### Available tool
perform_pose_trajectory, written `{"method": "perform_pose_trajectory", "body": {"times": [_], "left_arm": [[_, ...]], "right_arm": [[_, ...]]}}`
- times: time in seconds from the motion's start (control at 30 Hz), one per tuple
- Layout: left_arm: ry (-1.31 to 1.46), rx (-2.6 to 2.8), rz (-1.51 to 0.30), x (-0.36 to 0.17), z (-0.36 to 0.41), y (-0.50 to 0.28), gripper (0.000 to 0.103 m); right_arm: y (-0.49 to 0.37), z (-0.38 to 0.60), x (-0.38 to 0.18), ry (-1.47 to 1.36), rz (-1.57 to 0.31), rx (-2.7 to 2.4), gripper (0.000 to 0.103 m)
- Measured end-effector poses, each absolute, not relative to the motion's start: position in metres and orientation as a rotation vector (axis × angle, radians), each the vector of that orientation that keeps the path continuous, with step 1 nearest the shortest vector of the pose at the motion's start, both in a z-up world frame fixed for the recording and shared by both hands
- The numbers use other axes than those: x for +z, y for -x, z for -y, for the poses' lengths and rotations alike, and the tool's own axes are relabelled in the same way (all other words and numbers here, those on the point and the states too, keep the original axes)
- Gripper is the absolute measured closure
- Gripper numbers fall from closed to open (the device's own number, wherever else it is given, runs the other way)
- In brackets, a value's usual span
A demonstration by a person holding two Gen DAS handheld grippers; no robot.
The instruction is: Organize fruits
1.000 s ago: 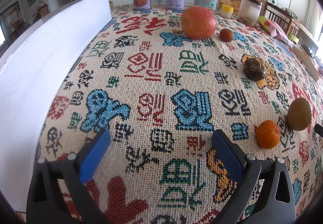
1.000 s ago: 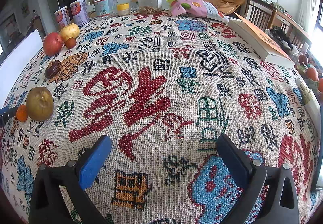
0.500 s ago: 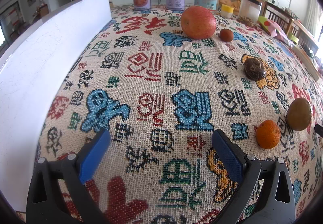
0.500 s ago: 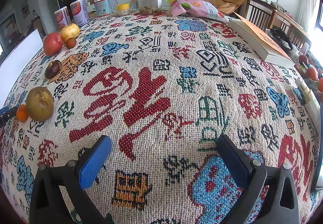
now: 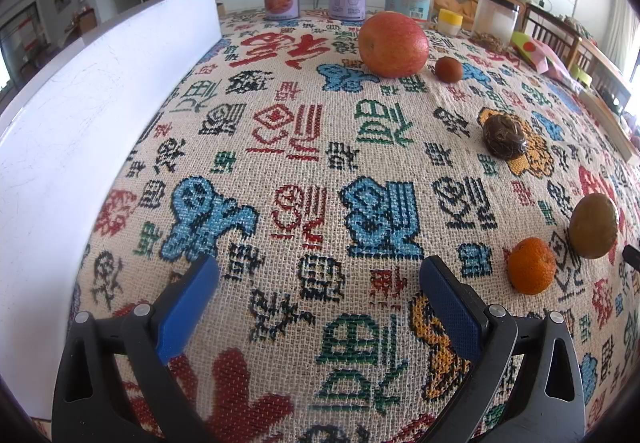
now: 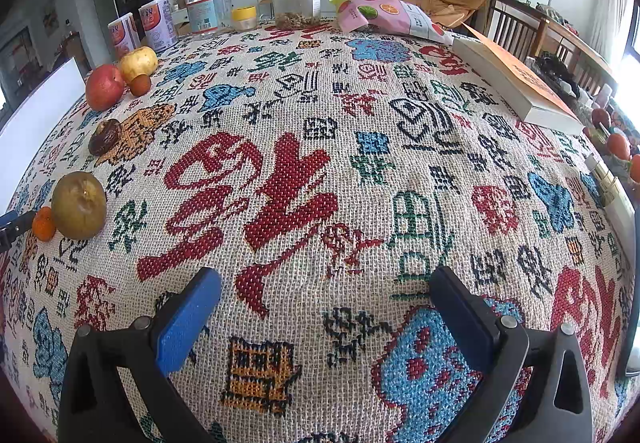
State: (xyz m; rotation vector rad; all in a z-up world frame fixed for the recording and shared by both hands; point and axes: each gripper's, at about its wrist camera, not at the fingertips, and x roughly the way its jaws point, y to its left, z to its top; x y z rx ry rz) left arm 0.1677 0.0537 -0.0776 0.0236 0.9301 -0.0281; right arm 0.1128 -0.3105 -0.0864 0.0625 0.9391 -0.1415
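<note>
While both claws gape wide and empty, the brown pear point(image 6: 79, 204) sits stem-end toward the right claw point(image 6: 326, 303) (tangerine point(image 6: 43, 224) touching).

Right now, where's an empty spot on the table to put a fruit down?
The widest bare cloth lies between the right gripper and the book. There's also room between the white board and the red apple. It's crowded near the brown pear and small orange.
</note>
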Motion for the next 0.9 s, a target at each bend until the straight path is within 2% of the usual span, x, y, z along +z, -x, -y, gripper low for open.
{"method": "perform_pose_trajectory", "body": {"times": [0.2,0.5,0.63,0.77,0.8,0.83,0.9], "left_arm": [[0.008,-0.096,-0.963,-0.070,-0.049,-0.187,0.003],[0.101,-0.204,-0.899,-0.010,0.001,-0.305,0.003],[0.118,-0.134,-0.966,-0.025,0.011,-0.352,0.003],[0.157,-0.076,-0.992,-0.043,0.001,-0.368,0.004],[0.186,-0.081,-0.977,-0.043,-0.006,-0.367,0.012],[0.230,-0.124,-0.965,-0.044,-0.014,-0.365,0.037],[0.298,-0.180,-0.975,-0.046,-0.028,-0.361,0.041]], "right_arm": [[-0.113,0.311,-0.086,-0.063,-0.939,-0.142,0.000],[-0.113,0.310,-0.086,-0.063,-0.939,-0.142,0.000],[-0.113,0.310,-0.087,-0.063,-0.939,-0.142,0.000],[-0.113,0.310,-0.087,-0.064,-0.939,-0.141,0.000],[-0.113,0.310,-0.087,-0.063,-0.939,-0.142,0.000],[-0.113,0.310,-0.087,-0.063,-0.939,-0.142,0.000],[-0.113,0.311,-0.087,-0.064,-0.939,-0.142,0.000]]}}
